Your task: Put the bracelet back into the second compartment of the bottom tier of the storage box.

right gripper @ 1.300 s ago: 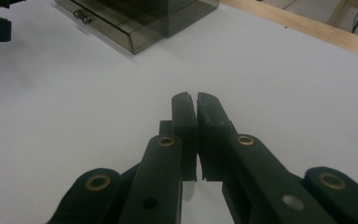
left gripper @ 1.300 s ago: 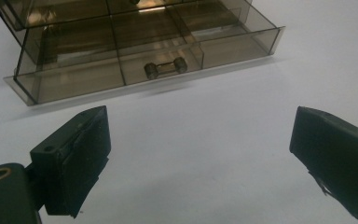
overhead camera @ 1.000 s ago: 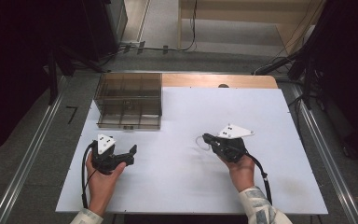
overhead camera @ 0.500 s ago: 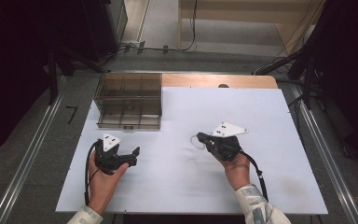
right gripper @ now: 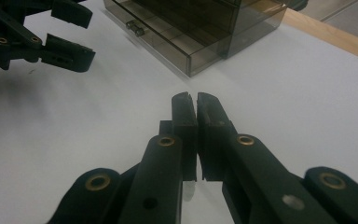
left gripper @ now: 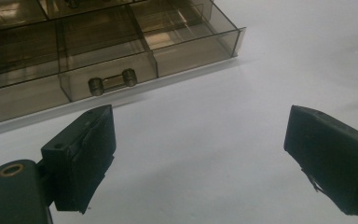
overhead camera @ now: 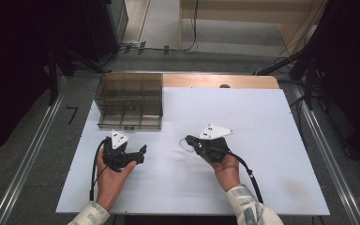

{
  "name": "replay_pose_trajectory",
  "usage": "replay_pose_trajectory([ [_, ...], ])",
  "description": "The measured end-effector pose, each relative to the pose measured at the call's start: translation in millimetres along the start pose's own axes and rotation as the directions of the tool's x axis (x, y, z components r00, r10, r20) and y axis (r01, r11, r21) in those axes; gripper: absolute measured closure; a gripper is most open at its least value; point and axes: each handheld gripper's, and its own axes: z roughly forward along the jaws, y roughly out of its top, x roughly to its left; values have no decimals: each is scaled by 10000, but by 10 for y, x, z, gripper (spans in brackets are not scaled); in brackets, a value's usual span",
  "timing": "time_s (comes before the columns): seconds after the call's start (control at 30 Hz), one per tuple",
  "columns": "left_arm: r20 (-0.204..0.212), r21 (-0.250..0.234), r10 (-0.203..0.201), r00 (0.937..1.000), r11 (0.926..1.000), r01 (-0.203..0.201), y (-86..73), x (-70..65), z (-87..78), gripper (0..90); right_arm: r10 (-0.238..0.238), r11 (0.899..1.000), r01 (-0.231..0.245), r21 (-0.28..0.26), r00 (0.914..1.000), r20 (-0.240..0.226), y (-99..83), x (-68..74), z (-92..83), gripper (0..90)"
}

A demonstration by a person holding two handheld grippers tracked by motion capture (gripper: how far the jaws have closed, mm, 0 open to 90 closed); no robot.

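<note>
A smoky see-through drawer box (overhead camera: 130, 101) stands at the far left of the white table (overhead camera: 258, 117). My left gripper (overhead camera: 142, 154) rests on the table just in front of it, tips pointing right. Its jaws stand wide open (left gripper: 200, 163) with only bare table between them. Beyond them lies the box's lowest drawer (left gripper: 107, 79), shut, with its small metal handle (left gripper: 113, 82). My right gripper (overhead camera: 190, 140) sits near the table's middle, pointing left toward the box (right gripper: 191, 32). Its jaws are shut (right gripper: 196, 100) with nothing visible between them. A faint pale loop shows at its tip in the high view; I cannot tell what it is.
A wooden strip (overhead camera: 220, 80) runs along the table's far edge. Metal rails (overhead camera: 33, 154) flank the table on both sides, and a cable (overhead camera: 249, 173) trails from the right gripper across the near table. In the right gripper view the left gripper (right gripper: 70, 32) shows at upper left.
My right gripper has slid to the left, toward the middle of the table, with its jaws shut throughout. The left hand has stayed about where it was.
</note>
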Motion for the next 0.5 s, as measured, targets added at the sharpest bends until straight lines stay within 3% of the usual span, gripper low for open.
replay_pose_trajectory([
  [0.2, 268, -111, -63, 9996, 9999, 66, 69, -28, -1, 89, -68, 10000, 68, 18, 9998, -176, 50, 65, 81, 845],
  [0.5, 440, -241, 179, 9989, 9996, -168, 117, -95, 37, 192, -157, 9999, 156, -26, 9991, -390, 116, 132, 192, 845],
])
